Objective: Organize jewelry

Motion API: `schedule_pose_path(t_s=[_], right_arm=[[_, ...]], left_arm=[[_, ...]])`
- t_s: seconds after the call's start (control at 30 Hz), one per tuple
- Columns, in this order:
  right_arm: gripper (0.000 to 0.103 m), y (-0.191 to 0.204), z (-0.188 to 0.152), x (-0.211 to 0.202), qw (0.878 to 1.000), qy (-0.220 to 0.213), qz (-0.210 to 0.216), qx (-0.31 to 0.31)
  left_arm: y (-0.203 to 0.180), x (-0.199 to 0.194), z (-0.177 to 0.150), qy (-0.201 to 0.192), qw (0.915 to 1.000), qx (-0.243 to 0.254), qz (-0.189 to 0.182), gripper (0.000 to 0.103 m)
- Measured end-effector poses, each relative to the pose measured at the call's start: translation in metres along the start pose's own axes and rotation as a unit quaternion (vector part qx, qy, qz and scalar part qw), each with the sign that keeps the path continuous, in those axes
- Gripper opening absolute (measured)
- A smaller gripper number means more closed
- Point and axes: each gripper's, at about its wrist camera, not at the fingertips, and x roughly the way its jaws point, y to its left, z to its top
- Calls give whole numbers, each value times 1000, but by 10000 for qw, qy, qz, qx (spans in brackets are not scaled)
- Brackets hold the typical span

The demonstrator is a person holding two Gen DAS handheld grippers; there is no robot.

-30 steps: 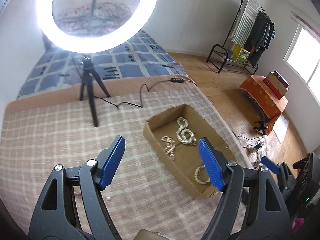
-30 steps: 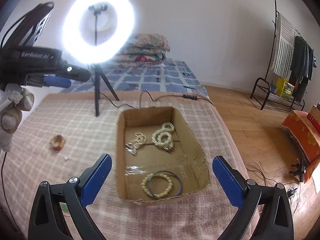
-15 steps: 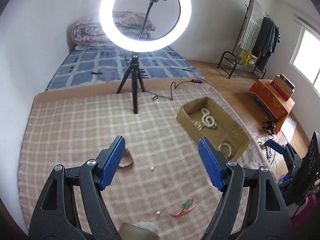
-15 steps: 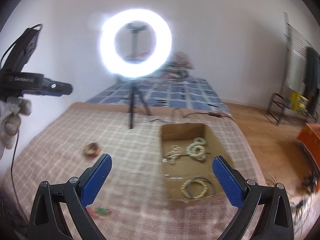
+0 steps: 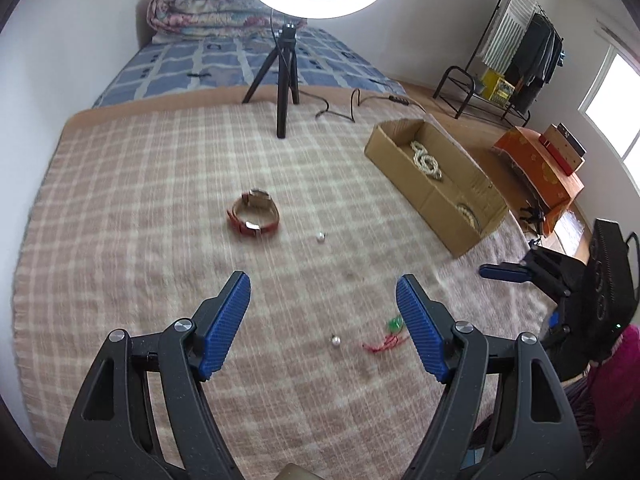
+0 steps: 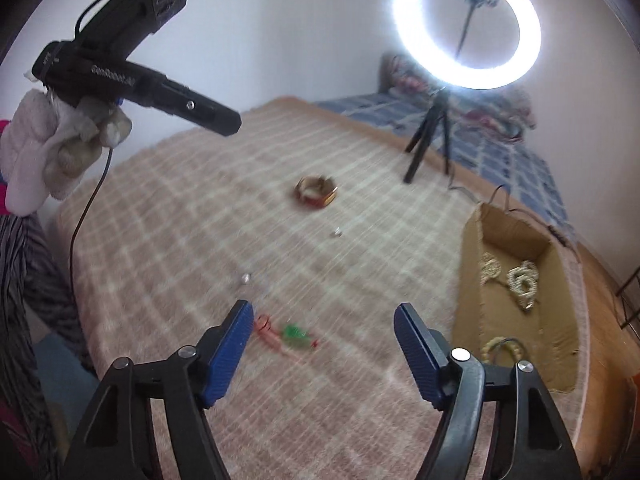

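Observation:
A red-strapped watch (image 5: 253, 216) lies on the checked blanket (image 5: 140, 208), also in the right wrist view (image 6: 316, 192). Two small pearl beads (image 5: 320, 237) (image 5: 335, 341) and a red and green ornament (image 5: 386, 338) lie nearer. A cardboard box (image 5: 434, 196) at the right holds pearl necklaces (image 5: 426, 162) and a bead bracelet (image 5: 466, 212). My left gripper (image 5: 323, 312) is open and empty above the blanket, behind the beads. My right gripper (image 6: 324, 340) is open and empty just above the ornament (image 6: 286, 332), with the box (image 6: 472, 304) to its right.
A ring light on a black tripod (image 5: 285, 68) stands at the blanket's far edge, its cable (image 5: 352, 104) trailing toward the box. Beyond are a blue quilt (image 5: 224, 64), a clothes rack (image 5: 516, 40) and an orange-covered stool (image 5: 536, 168). The other hand-held gripper shows at the left (image 6: 132, 76).
Both grippers have swung left, away from the box, toward the loose items on the blanket. The watch, beads and ornament have come into view. Both stay open and empty.

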Motion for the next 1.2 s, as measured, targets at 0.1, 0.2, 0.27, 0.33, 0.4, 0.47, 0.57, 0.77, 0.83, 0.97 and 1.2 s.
schedule_pose_path(t_s=[0.1,0.2,0.27,0.33,0.4,0.47,0.57,0.77,0.83,0.97,1.2], right_arm=[[66,3,-7,16,9993,286,241,-91],[63,4,-13,26,9979,485,415,-145],[60,4,-14,33,9969,592,488,-170],[59,4,-16,43,9959,697,532,-210],[59,5,-17,50,9947,788,590,-290],[58,5,-18,55,9936,850,660,-350],[51,6,-19,63,9913,960,756,-487],[43,3,-16,76,9890,1057,834,-605],[39,1,-13,82,9882,1072,920,-594],[38,3,-13,89,9858,1148,1020,-686],[37,1,-14,96,9844,1194,1092,-685]], left_arm=[[-1,5,-12,105,9999,21,-79,77],[-7,16,-26,339,9992,114,-161,67],[-12,26,-35,518,9982,223,-201,59],[-16,36,-43,688,9969,293,-236,55],[-18,43,-49,806,9958,314,-288,52],[-20,50,-54,922,9946,335,-333,43],[-18,60,-59,1079,9933,290,-293,39],[-14,72,-62,1249,9914,265,-298,39],[-15,76,-63,1301,9906,312,-278,39],[-16,85,-67,1451,9883,385,-259,39],[-17,97,-65,1505,9878,349,-178,31]])
